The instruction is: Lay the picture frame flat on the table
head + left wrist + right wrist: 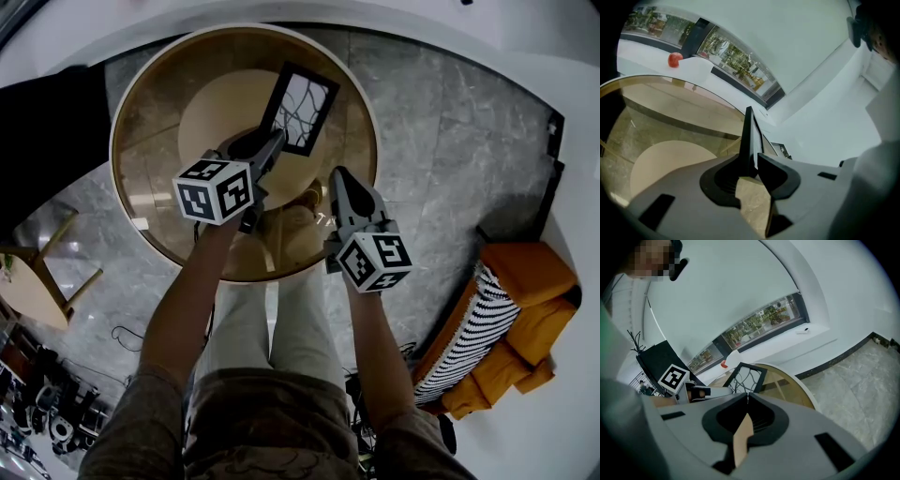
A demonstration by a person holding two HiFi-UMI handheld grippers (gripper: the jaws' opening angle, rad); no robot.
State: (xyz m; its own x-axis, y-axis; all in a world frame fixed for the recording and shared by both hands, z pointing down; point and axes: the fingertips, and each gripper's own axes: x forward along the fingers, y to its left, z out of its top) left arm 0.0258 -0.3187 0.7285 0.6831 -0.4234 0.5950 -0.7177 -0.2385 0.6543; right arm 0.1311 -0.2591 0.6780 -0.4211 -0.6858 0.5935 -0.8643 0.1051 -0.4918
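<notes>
A black picture frame point(300, 111) with a white branch drawing is up on edge, tilted, on the far part of the round glass table point(131, 202). My left gripper point(270, 155) is at the frame's near left side. In the left gripper view the frame point(749, 136) runs edge-on between the jaws of the left gripper point(752, 161), which stand slightly apart around it, and I see no firm pinch. My right gripper point(340, 180) hovers over the table's near right part, shut and empty. The right gripper view shows the frame point(747, 376) beyond the closed tips of the right gripper point(748, 395).
An orange sofa point(525, 281) with a striped cushion point(478, 337) stands at the right on the marble floor. At the left is a wooden stool point(37, 277). A red round object point(675, 59) lies on the white window ledge. The person's legs show below the glass.
</notes>
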